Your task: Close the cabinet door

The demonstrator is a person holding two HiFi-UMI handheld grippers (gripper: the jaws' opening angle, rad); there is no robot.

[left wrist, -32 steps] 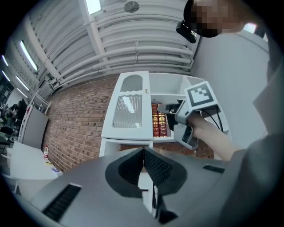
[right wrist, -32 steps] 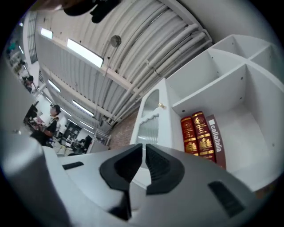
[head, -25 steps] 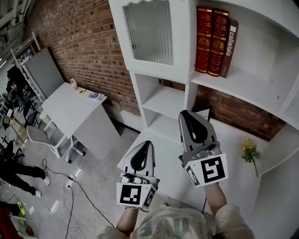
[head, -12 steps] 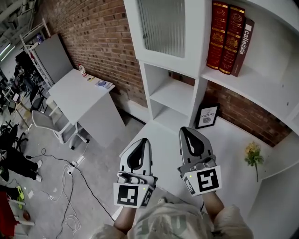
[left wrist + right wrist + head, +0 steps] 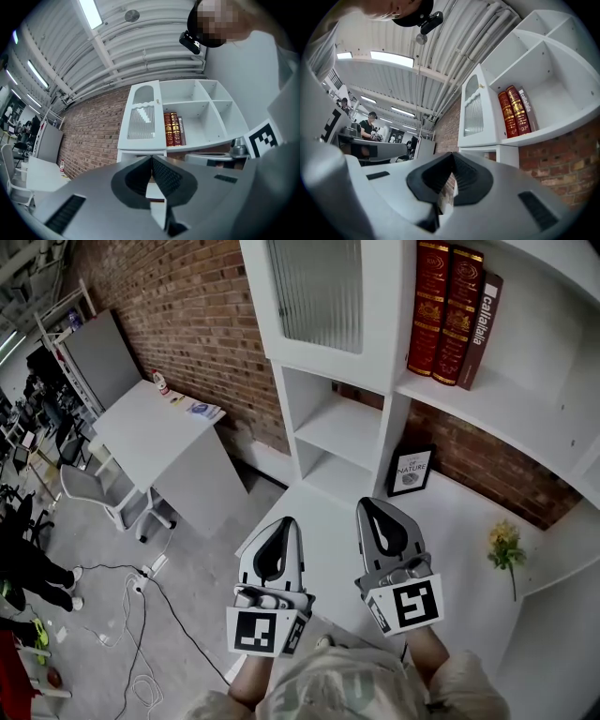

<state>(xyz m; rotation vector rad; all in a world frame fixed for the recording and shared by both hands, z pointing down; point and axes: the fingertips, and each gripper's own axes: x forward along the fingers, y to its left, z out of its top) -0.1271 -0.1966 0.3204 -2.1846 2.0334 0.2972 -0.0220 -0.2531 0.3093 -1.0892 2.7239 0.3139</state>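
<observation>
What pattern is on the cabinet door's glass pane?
Fine vertical ribs on the pane, set in a white frame; the head view shows it best.

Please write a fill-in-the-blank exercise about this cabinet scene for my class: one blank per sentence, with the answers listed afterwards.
1. The left gripper and the right gripper both have jaws that are ____, with nothing between them.
2. To the right of the ribbed-glass cabinet door, ____ books stand upright.
3. The flowers lying on the white counter are ____ in colour.
4. The wall behind the desk is built of ____.

Missing words: shut; three; yellow; brick
</observation>
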